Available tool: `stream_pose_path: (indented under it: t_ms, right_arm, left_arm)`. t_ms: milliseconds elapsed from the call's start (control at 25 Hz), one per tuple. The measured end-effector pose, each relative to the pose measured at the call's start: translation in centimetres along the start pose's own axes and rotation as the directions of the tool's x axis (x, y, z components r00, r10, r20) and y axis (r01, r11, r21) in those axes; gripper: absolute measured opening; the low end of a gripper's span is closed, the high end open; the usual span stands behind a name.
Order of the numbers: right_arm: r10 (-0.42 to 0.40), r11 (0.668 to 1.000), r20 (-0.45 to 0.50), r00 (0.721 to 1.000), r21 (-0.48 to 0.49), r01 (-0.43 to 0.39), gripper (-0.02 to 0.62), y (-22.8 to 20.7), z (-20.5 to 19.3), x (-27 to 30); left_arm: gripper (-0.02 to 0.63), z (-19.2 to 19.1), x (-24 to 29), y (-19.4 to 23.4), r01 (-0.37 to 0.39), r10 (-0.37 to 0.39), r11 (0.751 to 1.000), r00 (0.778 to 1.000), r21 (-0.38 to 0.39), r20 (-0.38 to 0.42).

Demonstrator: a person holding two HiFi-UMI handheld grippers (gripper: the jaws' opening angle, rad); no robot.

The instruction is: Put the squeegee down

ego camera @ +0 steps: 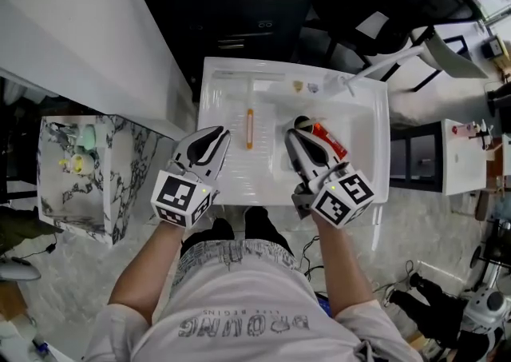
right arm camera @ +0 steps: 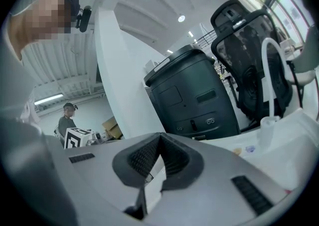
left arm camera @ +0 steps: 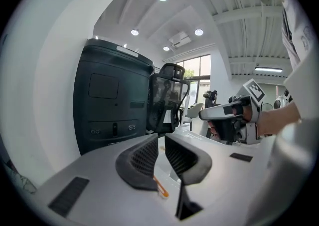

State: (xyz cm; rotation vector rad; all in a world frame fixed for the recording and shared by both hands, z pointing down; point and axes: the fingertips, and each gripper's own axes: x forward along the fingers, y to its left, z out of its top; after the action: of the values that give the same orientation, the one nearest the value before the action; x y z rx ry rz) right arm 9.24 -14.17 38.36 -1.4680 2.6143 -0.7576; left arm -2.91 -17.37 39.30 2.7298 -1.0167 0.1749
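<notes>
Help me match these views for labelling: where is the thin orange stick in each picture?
Head view: the orange stick lies in the white basin, left of its middle.
Left gripper view: low centre, on the white surface.
Right gripper view: not in it.
Shared landmark: the dark cabinet behind the basin, in all three views.

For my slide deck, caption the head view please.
Left gripper and right gripper hover empty above a white sink where the orange squeegee lies.

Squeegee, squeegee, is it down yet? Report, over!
Left gripper fingers slightly apart, empty; right gripper shut, empty. Orange squeegee lying flat on white tray, free of both. Red item by right gripper, not blocking.
</notes>
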Motion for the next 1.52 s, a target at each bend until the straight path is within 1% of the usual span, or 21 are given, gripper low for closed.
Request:
stream_pose_path:
  t_ms: [280,720,960,1120,1520]
  right_arm:
    - [-0.018,0.999,0.018,1.0,-0.026,0.018,0.006,1.8,0.4,-0.1]
    - [-0.024,0.999,0.026,0.999,-0.042,0.025,0.006,3.7,0.1,0.2]
    - [-0.019,0.998,0.025,1.0,-0.058,0.021,0.006,4.2,0.2,0.3]
    - [-0.017,0.998,0.02,1.0,-0.06,0.018,0.006,4.1,0.1,0.2]
    - [-0.002,0.998,0.006,1.0,-0.07,0.002,0.006,3.8,0.2,0.7]
  left_arm:
    - [0.044,1.3,-1.5,0.2,0.042,-0.042,0.999,0.999,0.016,0.025]
    - [0.031,2.1,-2.5,0.3,0.112,-0.113,0.993,0.993,0.031,0.027]
    - [0.028,2.6,-2.7,0.1,0.136,-0.137,0.99,0.99,0.036,0.031]
    - [0.026,2.7,-2.6,0.0,0.144,-0.145,0.989,0.989,0.038,0.028]
    - [0.026,2.9,-2.1,0.3,0.136,-0.137,0.99,0.99,0.033,0.029]
